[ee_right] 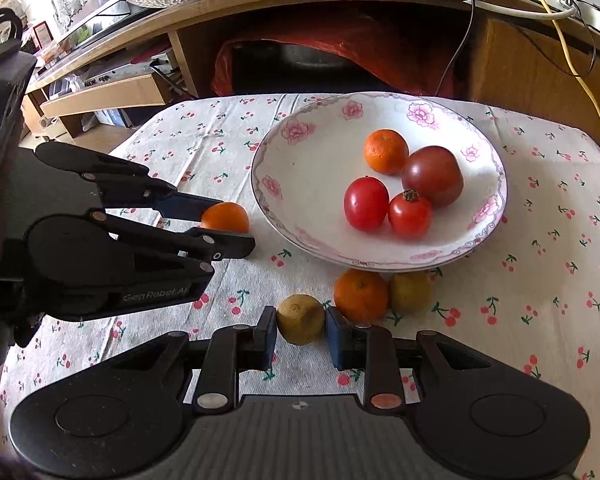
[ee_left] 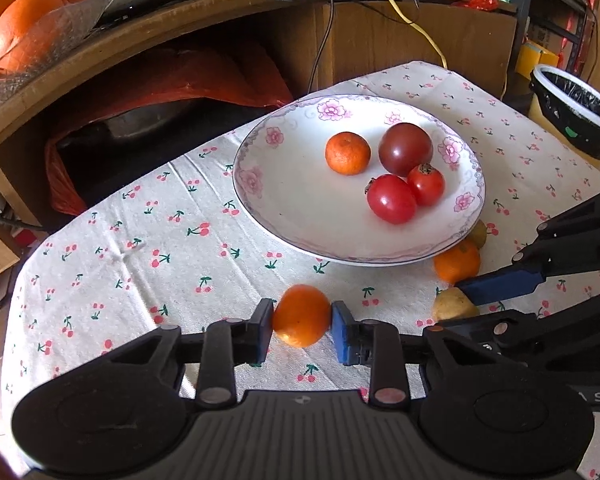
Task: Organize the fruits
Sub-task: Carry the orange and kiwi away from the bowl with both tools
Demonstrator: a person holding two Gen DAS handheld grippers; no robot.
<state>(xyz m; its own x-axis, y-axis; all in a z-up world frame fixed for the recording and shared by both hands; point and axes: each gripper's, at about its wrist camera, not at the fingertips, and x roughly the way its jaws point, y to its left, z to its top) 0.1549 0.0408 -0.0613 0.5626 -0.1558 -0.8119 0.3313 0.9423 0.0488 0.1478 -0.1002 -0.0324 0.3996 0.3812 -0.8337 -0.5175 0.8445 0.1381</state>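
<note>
A flowered white plate (ee_left: 284, 208) on the cherry-print cloth holds a tangerine (ee_left: 347, 153), a dark tomato (ee_left: 405, 149) and two red tomatoes (ee_left: 391, 199). My left gripper (ee_left: 302, 326) is shut on an orange tangerine (ee_left: 300, 312) just left of the plate's near rim, low over the cloth. My right gripper (ee_right: 301, 334) is shut on a yellow-brown fruit (ee_right: 300, 318) in front of the plate. Beside it, against the plate's near edge, lie another tangerine (ee_right: 360, 294) and a second yellowish fruit (ee_right: 410, 292).
A wooden shelf (ee_left: 228, 12) with cables stands behind the table, and a red bag (ee_left: 204, 76) covers a metal pot under it. A glass bowl of large oranges (ee_left: 20, 28) sits on the shelf's left end. A black-lined bin (ee_left: 576, 112) stands beyond the table's right corner.
</note>
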